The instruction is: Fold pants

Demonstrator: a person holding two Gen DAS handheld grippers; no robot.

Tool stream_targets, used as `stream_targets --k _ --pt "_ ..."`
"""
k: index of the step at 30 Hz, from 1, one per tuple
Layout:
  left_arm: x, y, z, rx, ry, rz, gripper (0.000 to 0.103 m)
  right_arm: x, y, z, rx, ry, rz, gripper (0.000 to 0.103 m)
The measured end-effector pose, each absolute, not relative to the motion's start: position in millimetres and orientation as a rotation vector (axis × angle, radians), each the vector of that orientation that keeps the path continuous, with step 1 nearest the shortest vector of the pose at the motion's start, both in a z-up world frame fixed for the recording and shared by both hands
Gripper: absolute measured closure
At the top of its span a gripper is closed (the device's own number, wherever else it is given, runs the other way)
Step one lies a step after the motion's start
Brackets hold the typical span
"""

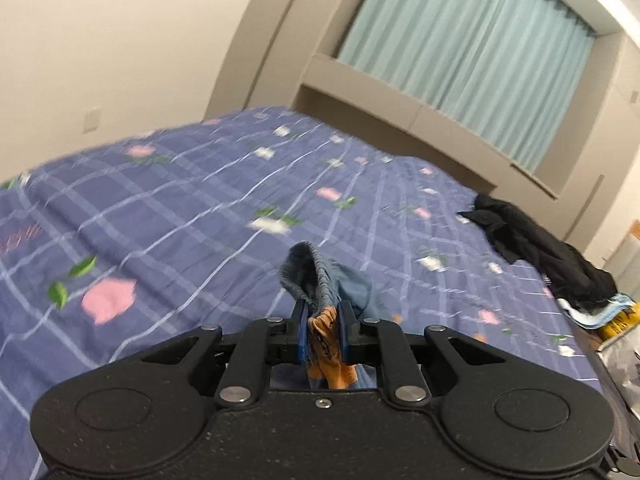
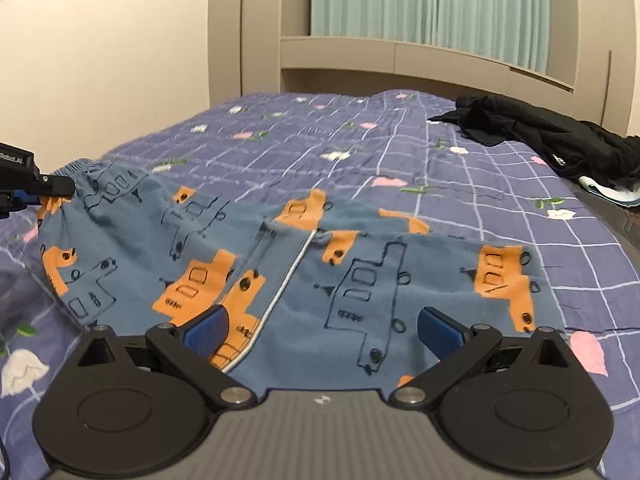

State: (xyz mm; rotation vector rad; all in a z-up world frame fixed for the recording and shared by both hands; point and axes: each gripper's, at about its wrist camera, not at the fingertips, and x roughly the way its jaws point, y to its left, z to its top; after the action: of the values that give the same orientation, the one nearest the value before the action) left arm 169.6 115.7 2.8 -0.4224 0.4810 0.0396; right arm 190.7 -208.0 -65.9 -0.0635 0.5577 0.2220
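Observation:
Small blue pants (image 2: 304, 280) with orange truck prints lie spread across the bed, the elastic waistband at the left. My left gripper (image 1: 323, 320) is shut on a bunched corner of the pants (image 1: 320, 284), blue and orange cloth pinched between its blue pads and lifted off the bed. In the right wrist view that left gripper (image 2: 60, 190) shows at the far left, holding the waistband end. My right gripper (image 2: 320, 324) hovers open over the near edge of the pants, nothing between its fingers.
The bed (image 2: 500, 208) has a purple checked cover with pink and white flowers. A black garment (image 2: 552, 136) lies crumpled at its far right, above some light cloth (image 1: 600, 312). Beige cabinets and a teal curtain (image 2: 432, 4) stand behind.

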Motion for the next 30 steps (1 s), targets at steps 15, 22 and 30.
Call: stream_targets --k 15,22,30 --pt "160 -35 77 -0.116 0.339 -0.33 0.088 151 -279 -38 -0.086 0.466 0.098 0.0" --pt "151 -123 63 0.019 0.37 -0.526 0.087 129 -332 -36 -0.078 0.499 -0.026 0.0" --pt "153 -181 3 0.16 0.471 -0.586 0.087 107 -382 -41 -0.029 0.538 -0.137 0.0"
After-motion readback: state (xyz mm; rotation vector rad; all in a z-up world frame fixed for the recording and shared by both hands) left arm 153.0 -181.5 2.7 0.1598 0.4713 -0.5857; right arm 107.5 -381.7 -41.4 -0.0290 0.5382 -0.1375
